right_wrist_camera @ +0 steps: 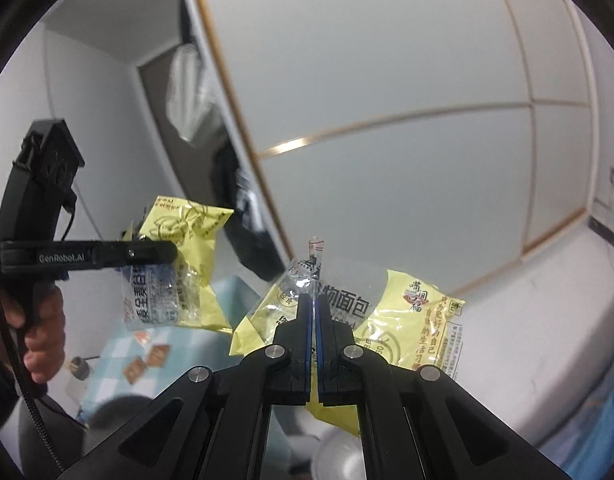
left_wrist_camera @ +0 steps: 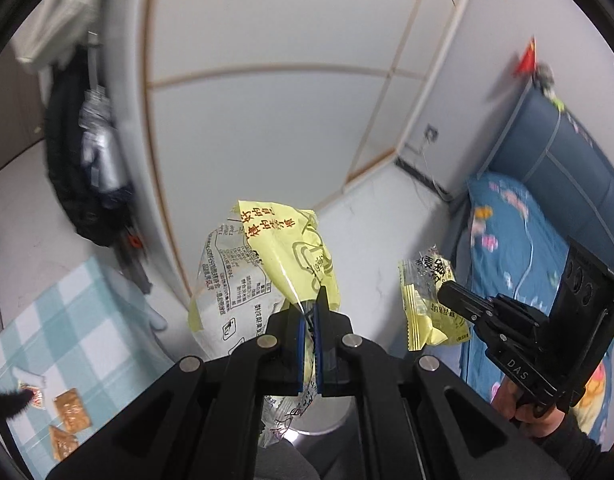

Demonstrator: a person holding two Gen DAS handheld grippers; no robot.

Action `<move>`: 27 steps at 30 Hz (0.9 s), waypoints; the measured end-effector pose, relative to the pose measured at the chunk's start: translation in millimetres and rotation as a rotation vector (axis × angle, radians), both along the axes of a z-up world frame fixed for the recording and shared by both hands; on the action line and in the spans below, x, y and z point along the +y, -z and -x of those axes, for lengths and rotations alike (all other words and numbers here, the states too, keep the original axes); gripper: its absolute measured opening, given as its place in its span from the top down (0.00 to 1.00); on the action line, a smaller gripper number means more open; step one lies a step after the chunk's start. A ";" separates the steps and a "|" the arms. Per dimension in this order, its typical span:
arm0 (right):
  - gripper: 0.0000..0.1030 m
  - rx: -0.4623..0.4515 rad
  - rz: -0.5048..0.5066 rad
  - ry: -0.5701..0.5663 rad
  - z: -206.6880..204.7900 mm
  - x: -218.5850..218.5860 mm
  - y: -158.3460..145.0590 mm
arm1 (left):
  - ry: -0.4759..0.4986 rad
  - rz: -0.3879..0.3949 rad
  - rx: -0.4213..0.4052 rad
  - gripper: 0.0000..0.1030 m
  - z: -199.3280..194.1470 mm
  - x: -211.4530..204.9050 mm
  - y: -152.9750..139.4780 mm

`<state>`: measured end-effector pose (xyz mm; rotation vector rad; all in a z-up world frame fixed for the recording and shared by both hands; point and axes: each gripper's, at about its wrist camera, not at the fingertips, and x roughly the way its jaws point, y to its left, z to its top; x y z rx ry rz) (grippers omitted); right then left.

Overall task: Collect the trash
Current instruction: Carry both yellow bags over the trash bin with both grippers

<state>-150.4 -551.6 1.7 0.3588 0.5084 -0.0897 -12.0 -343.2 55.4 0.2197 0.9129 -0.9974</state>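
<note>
1. Nearest my left-wrist lens, my left gripper (left_wrist_camera: 310, 304) has its blue-padded jaws pressed together on the clear tail of a yellow bread wrapper (left_wrist_camera: 263, 264), which stands up from the tips and leans away.
2. My right gripper (right_wrist_camera: 314, 304) is likewise clamped tight, on a second yellow wrapper (right_wrist_camera: 407, 320); its long axis runs across the jaws, most of it spread to the right of the fingers.
3. Taking the pale round bin (left_wrist_camera: 323, 420) as landmark: its rim shows just under the left gripper, so the first wrapper hangs almost straight above it. In the right-wrist view a blurred pale round shape, likely the same bin (right_wrist_camera: 339, 456), lies below the right gripper too.
4. Seen from the left wrist, the right gripper (left_wrist_camera: 443, 290) and its wrapper (left_wrist_camera: 427, 300) sit to the right of the bin, at about the height of my left jaws.
5. My judgement: the left gripper is the better placed over the bin, so it should let go first; the coming move is downward, then opening.
6. Left of the bin, on the checked cloth (left_wrist_camera: 87, 320), small orange sachets (left_wrist_camera: 71, 408) lie uncollected.
7. Risk: light film may cling to the pads or drift past the rim.
</note>
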 end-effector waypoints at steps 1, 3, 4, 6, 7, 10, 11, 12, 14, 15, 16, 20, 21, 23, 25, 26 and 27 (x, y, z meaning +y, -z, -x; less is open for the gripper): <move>0.99 0.020 -0.006 0.012 4.1 -5.9 9.8 | 0.016 -0.021 0.008 1.00 2.2 -9.1 8.3; 0.99 0.054 -0.013 0.027 11.2 -11.5 22.6 | 0.038 -0.065 0.047 1.00 4.4 -27.1 26.7; 0.99 0.080 -0.014 0.033 10.9 -14.7 32.5 | 0.048 -0.085 0.077 1.00 4.8 -35.1 36.1; 0.99 0.139 -0.018 0.037 13.5 -18.8 53.3 | 0.060 -0.121 0.112 1.00 8.6 -45.6 51.8; 0.99 0.154 -0.020 0.039 15.5 -20.2 58.6 | 0.066 -0.153 0.139 1.00 7.8 -55.1 66.9; 0.99 0.222 -0.027 0.043 17.6 -23.8 88.2 | 0.077 -0.220 0.241 1.00 6.8 -73.7 98.6; 0.99 0.247 -0.035 0.044 18.1 -25.6 100.4 | 0.082 -0.243 0.271 1.00 5.6 -79.0 108.5; 0.99 0.263 -0.048 0.042 17.5 -27.2 109.2 | 0.091 -0.271 0.295 1.00 6.5 -85.0 118.2; 0.99 0.294 -0.065 0.036 18.4 -27.9 123.9 | 0.109 -0.323 0.286 1.00 9.9 -92.8 129.8; 0.99 0.309 -0.075 0.026 16.6 -28.0 133.2 | 0.125 -0.349 0.286 1.00 10.8 -97.2 137.8; 0.99 0.316 -0.082 0.013 14.3 -26.3 138.0 | 0.136 -0.366 0.302 1.00 9.1 -100.5 146.6; 0.99 0.352 -0.074 -0.049 11.4 -20.9 160.5 | 0.157 -0.439 0.358 1.00 2.4 -112.7 179.6; 0.99 0.372 -0.064 -0.069 7.9 -17.6 167.5 | 0.168 -0.456 0.370 1.00 1.4 -112.6 186.4; 0.99 0.395 -0.069 -0.095 -1.2 -14.6 176.9 | 0.192 -0.503 0.396 1.00 1.0 -117.3 203.8; 0.99 0.415 -0.072 -0.121 -4.2 -14.1 190.8 | 0.223 -0.551 0.443 1.00 0.6 -121.1 222.4; 0.99 0.427 -0.076 -0.134 -5.7 -13.7 196.4 | 0.229 -0.562 0.451 1.00 0.4 -122.3 225.9; 0.99 0.440 -0.082 -0.150 -8.0 -10.7 202.6 | 0.243 -0.580 0.461 1.00 0.3 -124.4 233.0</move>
